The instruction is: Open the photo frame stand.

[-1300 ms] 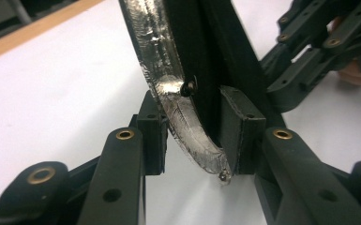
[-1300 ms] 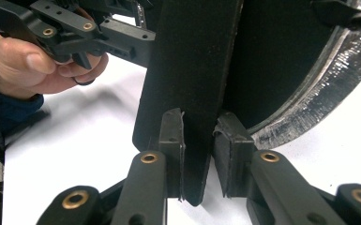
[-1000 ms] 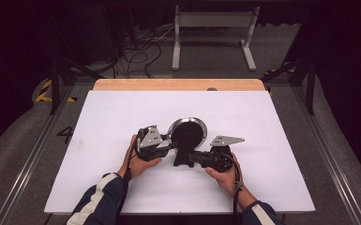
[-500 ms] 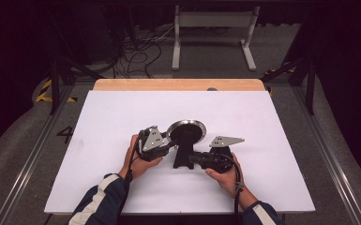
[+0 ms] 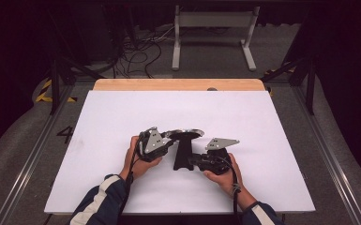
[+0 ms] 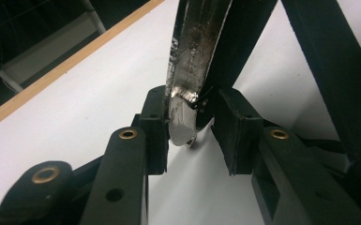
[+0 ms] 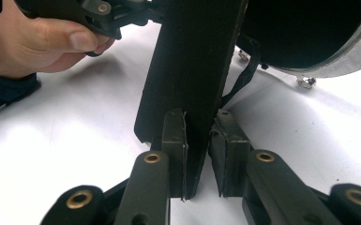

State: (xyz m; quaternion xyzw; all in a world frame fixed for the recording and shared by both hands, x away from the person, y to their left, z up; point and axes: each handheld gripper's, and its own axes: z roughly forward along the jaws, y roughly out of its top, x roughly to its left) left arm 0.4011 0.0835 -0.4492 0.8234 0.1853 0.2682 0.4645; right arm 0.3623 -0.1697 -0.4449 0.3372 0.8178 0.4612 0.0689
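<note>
High view: above the white table, a frying pan is tilted on edge, left gripper clamping its rim, right gripper pinching its handle, not yet set down.

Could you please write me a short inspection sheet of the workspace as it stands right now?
Surface: white table top, bare around the work, with a wooden strip along its far edge.
Job's things: one frying pan, lifted and tilted; its black handle points toward the person.
Clutter: nothing seen.
Grippers: left gripper has the pan's metal rim between its pads, against one of them; right gripper is shut on the handle.
Cables: a cable trails from the right gripper along the forearm; loose wires lie on the floor beyond the table.
Surroundings: dark room, a grey stand behind the table, rails along the sides.
</note>
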